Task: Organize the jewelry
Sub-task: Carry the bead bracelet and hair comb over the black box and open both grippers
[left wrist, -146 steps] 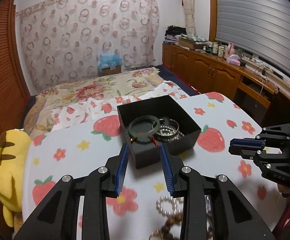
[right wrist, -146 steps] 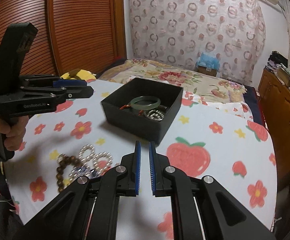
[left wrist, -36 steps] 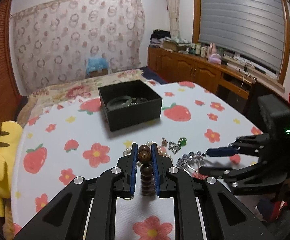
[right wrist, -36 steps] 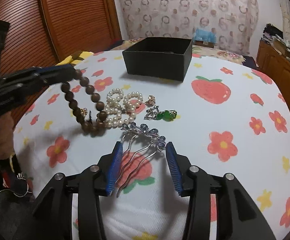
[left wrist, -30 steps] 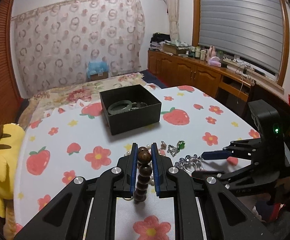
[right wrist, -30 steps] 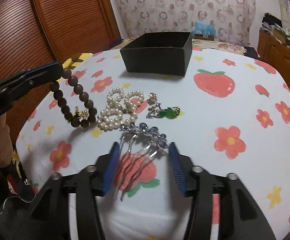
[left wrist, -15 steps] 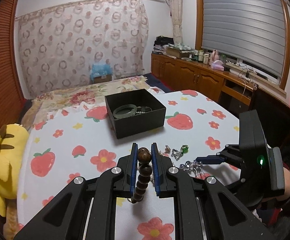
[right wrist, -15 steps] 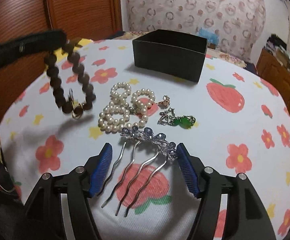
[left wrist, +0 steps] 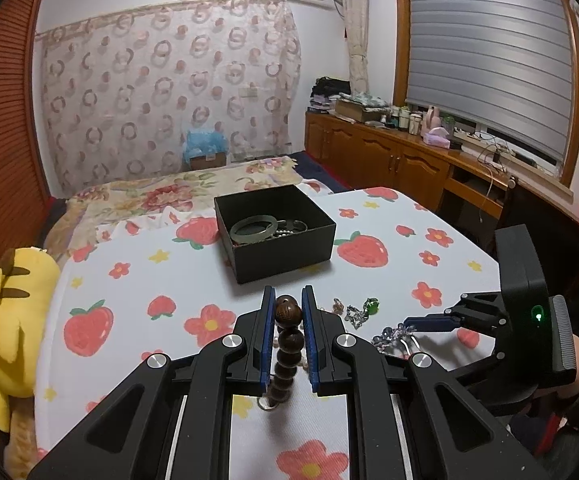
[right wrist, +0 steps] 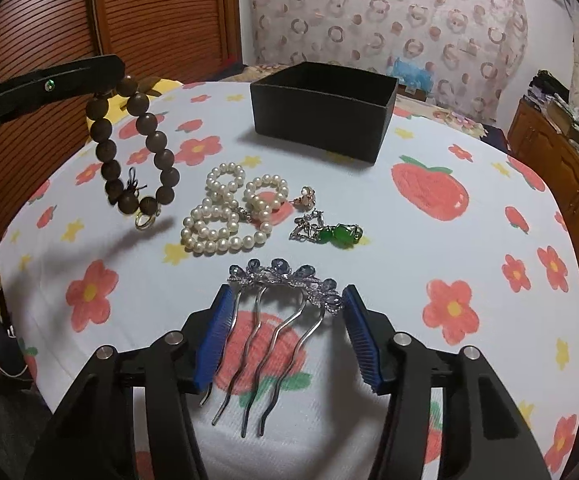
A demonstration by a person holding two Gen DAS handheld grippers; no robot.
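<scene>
My left gripper (left wrist: 288, 304) is shut on a brown wooden bead bracelet (left wrist: 287, 344), which hangs in the air above the cloth; it also shows in the right wrist view (right wrist: 133, 152). A black open box (left wrist: 275, 232) stands beyond it with a green bangle (left wrist: 254, 229) and other bracelets inside. My right gripper (right wrist: 287, 300) is open, low over the cloth, with its fingers either side of a silver hair comb with blue stones (right wrist: 277, 304). A pearl bracelet (right wrist: 229, 216) and a green-stone pendant (right wrist: 331, 234) lie between the comb and the box (right wrist: 321, 110).
A small gold earring (right wrist: 307, 196) lies next to the pearls. The table has a white cloth with strawberries and flowers (left wrist: 137, 280). A yellow plush toy (left wrist: 9, 308) sits at the left table edge. A bed (left wrist: 161, 196) lies behind the table and wooden cabinets (left wrist: 389, 164) at right.
My left gripper has lifted the wooden bead bracelet higher off the cloth. My right gripper has moved forward, so its open fingers now flank the hair comb.
</scene>
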